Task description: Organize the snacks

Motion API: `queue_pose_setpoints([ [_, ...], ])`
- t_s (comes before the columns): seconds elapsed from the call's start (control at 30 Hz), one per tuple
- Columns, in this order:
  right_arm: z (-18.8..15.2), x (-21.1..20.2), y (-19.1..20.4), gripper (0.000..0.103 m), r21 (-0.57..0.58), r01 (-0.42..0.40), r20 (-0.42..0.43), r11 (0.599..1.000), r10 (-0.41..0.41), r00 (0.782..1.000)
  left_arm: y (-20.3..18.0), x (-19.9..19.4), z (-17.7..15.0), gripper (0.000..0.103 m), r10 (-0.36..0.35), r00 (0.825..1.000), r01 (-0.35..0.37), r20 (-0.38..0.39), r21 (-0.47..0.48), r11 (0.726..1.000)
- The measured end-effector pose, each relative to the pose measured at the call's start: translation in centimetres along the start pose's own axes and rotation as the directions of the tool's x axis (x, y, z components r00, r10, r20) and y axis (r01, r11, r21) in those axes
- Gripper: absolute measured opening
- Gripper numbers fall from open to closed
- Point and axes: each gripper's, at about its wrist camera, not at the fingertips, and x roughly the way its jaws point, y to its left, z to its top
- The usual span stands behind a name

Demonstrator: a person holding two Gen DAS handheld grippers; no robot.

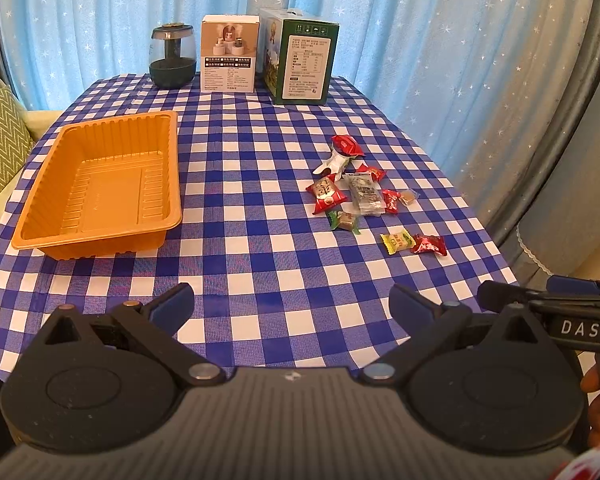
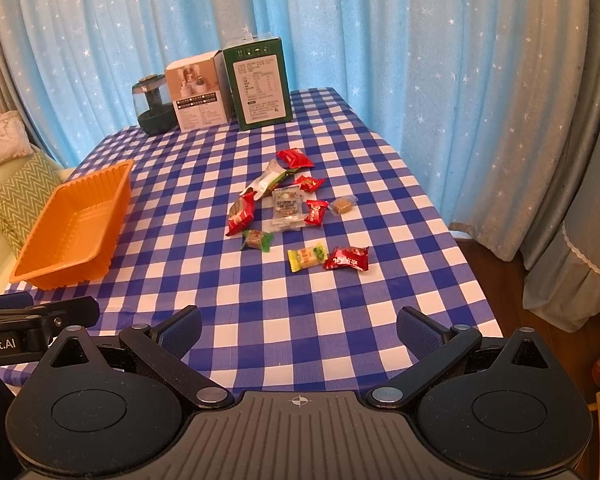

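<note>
An orange plastic tray (image 1: 40, 208) (image 2: 28, 268) lies on the left of the blue-checked table with nothing in it. Several wrapped snacks are scattered right of centre: a red packet (image 1: 326, 194) (image 2: 241, 214), a clear packet (image 1: 365, 194) (image 2: 287, 206), a yellow candy (image 1: 398, 242) (image 2: 306, 257), and a red candy (image 1: 430, 245) (image 2: 347, 259). My left gripper (image 1: 292, 308) hovers open above the table's near edge, nothing between its fingers. My right gripper (image 2: 298, 330) is also open, well short of the snacks. Each gripper shows at the other view's edge.
At the table's far end stand a dark glass jar (image 1: 173, 56) (image 2: 153, 106), a white box (image 1: 229, 54) (image 2: 198, 94) and a green box (image 1: 300, 56) (image 2: 260, 84). Blue star curtains hang behind. A sofa with a patterned cushion (image 1: 0, 144) sits to the left.
</note>
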Motion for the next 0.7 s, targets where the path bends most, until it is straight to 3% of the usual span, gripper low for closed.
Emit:
queue_pose_setpoints([
  [0.7,0.10,-0.08,-0.20,0.103,0.009,0.001,0.008,1.000,-0.001,1.000,0.00,0.00,0.03,0.103,0.002,1.000,-0.002,-0.003,-0.002,1.000],
])
